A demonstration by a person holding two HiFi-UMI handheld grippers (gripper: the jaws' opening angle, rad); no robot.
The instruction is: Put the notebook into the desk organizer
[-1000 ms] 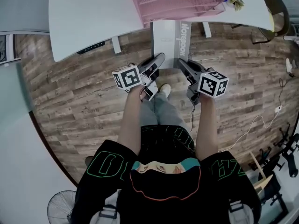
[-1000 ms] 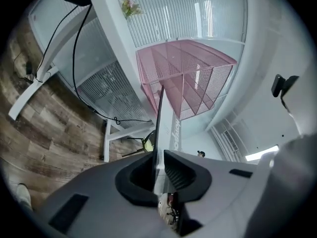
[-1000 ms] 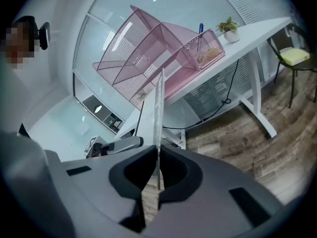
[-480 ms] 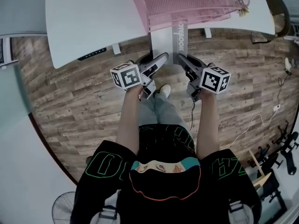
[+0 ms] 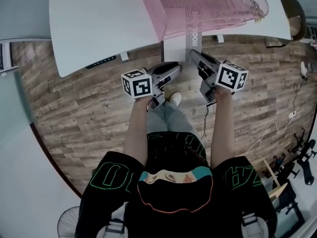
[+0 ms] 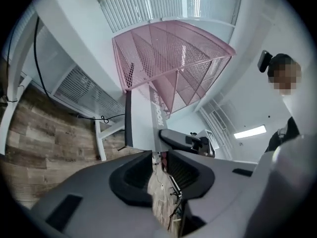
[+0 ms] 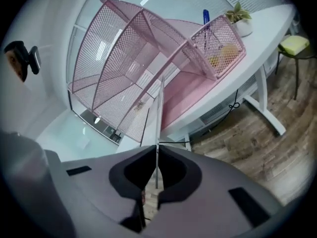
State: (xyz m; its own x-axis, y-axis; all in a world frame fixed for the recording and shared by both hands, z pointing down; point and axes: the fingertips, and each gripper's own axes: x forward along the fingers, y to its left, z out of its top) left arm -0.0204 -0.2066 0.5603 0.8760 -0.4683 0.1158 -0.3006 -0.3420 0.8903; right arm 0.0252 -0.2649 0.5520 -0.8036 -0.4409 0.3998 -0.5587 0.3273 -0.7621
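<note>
Notebook (image 5: 176,51) stands edge-on, pinched in right tool (image 7: 154,158).

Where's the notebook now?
Head view, top centre: the notebook is partly inside the pink organizer at the desk edge, its near end pinched in the right gripper.

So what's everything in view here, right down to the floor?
Desk: one, white, ahead of the person.
Organizer: one, pink mesh, on the desk.
Notebook: one, grey-white, reaching into the organizer.
Pen: one, blue, upright in the organizer's side basket.
Plant: one, green, white pot, on the desk.
Chair: one, yellow-green seat, by the desk's end.
Fan: one, dark, on the floor.
Floor: wood planks.
Cable: one, pale, on the floor.
Left gripper: grey, fingers closing, nothing between them.
Right gripper: grey, fingers shut on the notebook's edge.
</note>
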